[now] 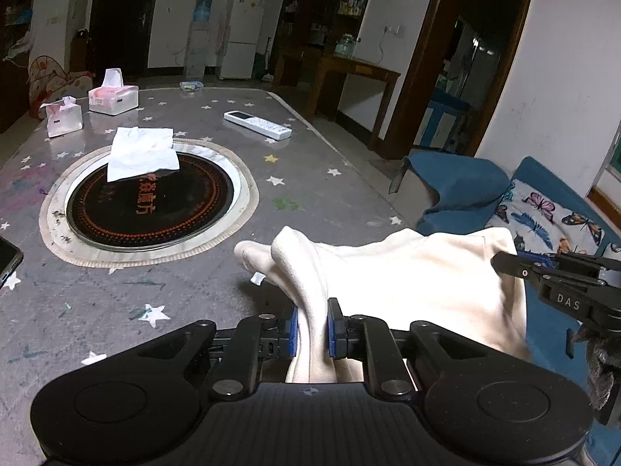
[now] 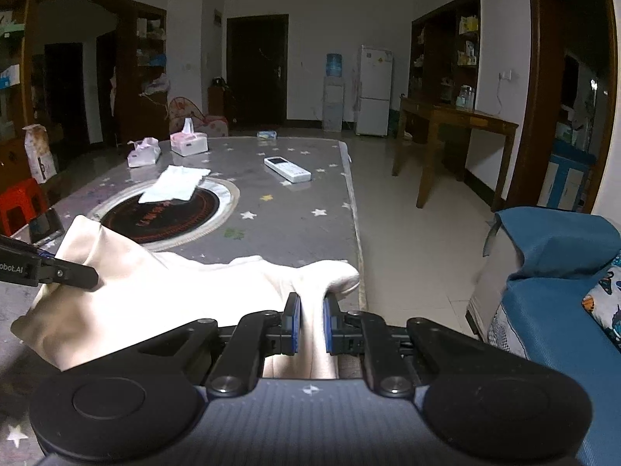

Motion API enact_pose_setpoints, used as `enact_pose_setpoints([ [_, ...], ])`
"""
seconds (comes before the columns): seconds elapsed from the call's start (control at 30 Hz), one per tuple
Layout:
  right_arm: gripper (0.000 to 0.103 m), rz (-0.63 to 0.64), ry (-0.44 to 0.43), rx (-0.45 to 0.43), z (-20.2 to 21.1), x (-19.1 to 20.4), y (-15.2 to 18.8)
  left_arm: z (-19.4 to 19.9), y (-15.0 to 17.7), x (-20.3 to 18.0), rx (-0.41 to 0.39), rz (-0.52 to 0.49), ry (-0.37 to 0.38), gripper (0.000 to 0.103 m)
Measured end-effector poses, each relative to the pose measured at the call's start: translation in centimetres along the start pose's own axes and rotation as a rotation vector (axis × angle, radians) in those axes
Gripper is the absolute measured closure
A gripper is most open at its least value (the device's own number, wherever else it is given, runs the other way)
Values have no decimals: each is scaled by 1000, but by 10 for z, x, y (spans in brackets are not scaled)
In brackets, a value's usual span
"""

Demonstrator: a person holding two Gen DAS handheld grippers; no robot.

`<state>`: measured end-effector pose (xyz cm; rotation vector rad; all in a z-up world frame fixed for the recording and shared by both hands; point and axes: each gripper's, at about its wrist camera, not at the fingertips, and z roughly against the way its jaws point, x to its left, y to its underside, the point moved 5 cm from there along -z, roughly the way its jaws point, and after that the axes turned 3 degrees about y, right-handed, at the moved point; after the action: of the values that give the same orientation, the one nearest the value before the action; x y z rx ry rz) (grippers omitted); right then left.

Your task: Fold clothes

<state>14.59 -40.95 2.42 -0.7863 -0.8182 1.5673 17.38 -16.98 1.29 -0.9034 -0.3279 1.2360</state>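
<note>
My L gripper (image 1: pixel 312 328) clamps cream cloth (image 1: pixel 407 283); R gripper (image 2: pixel 310 324) pinches other end, cloth stretched btwn, above table (image 1: pixel 330 194).

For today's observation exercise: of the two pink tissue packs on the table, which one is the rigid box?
The rigid tissue box with the upright tissue, farther back. The soft pack beside it is crumpled plastic.

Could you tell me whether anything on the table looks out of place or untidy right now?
Yes: a loose white tissue lies crumpled half over the round black cooktop set in the table, away from the two tissue packs behind it. Dark crumbs dot the cooktop's pale rim.
</note>
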Motion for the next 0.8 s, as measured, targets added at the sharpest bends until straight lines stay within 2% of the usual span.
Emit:
enact_pose_setpoints([
  [0.5, 93, 28, 33, 87, -50, -2, 18, -25, 13, 19, 63, 14, -36, 87],
  [0.8, 90, 8, 42, 125, -60, -5, 28, -31, 21, 25, 83, 13, -55, 81],
])
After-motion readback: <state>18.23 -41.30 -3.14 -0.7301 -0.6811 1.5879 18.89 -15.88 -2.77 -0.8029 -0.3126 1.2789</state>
